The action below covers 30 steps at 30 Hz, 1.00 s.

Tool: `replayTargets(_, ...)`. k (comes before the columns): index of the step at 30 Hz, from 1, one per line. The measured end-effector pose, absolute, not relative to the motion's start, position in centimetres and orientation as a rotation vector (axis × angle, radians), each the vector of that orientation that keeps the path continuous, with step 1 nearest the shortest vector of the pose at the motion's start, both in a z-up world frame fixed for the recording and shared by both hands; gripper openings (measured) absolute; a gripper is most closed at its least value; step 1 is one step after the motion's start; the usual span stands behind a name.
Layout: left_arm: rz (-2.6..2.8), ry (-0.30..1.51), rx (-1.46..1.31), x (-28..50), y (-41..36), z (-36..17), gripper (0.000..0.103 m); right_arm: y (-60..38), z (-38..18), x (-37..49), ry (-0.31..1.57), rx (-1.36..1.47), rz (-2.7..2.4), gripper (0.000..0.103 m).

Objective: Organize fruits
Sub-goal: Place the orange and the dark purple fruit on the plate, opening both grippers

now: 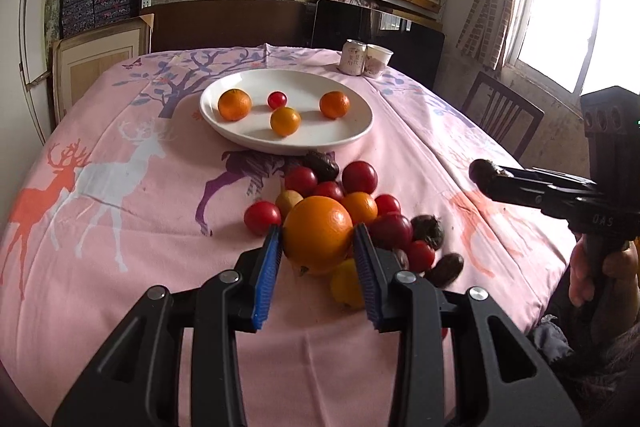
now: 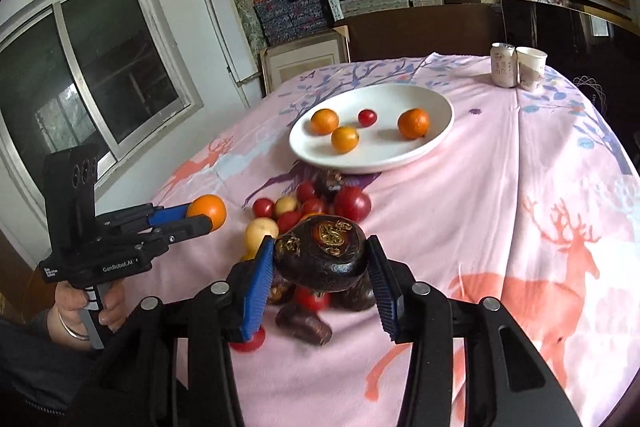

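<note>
My left gripper (image 1: 318, 241) is shut on a large orange (image 1: 318, 233), held above the fruit pile (image 1: 360, 195) of red, yellow and dark fruits on the pink tablecloth. It also shows in the right wrist view (image 2: 206, 217). My right gripper (image 2: 320, 259) is shut on a dark brown fruit (image 2: 320, 257) above the pile (image 2: 316, 203); it appears at the right of the left wrist view (image 1: 486, 173). A white plate (image 1: 344, 135) beyond the pile holds three oranges and one small red fruit (image 1: 277, 99).
A can (image 1: 352, 57) and a paper cup (image 1: 377, 61) stand at the table's far edge. A wooden chair (image 1: 504, 115) is at the right side. Shelves of boxes fill the back wall. The table's near edge drops off below my grippers.
</note>
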State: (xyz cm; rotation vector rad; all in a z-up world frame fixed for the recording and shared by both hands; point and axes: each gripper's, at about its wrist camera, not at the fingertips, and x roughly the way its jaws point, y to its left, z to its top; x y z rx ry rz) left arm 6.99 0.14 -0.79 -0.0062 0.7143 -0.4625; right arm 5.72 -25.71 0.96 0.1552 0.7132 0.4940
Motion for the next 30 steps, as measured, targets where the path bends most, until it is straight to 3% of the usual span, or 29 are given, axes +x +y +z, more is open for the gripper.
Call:
replayTargets(7,-0.422,0.713,0.016,15.2,-1.5,0.4,0.035,-25.9,1.8,13.5,0.711,0.181,0.429,0.046)
replayTargets(15,-0.368,0.787,0.062,23.7,-3.5,-1.9,0.036,-24.5,-0.3,20.7,0.763,0.209,0.397,0.047)
replayTargets(16,-0.354,0.797,0.057,24.5,-3.5,-2.3,0.038,-24.4,-0.6,21.3,0.766,0.213,0.395,0.048)
replayTargets(17,-0.348,0.801,0.049,25.1,-3.4,-2.6,0.046,-24.5,-0.7,21.7,0.765,0.225,0.388,0.048)
replayTargets(18,-0.34,0.795,0.036,25.3,-3.1,-2.6,0.059,-24.6,-0.8,21.9,0.763,0.242,0.386,0.055)
replayTargets(20,-0.32,0.755,0.014,24.6,-2.4,-2.2,0.073,-25.0,-0.8,21.4,0.739,0.265,0.391,0.06)
replayTargets(30,-0.46,0.753,0.069,13.8,-1.3,-2.1,0.081,-27.9,-2.9,14.4,0.744,0.29,0.363,0.064)
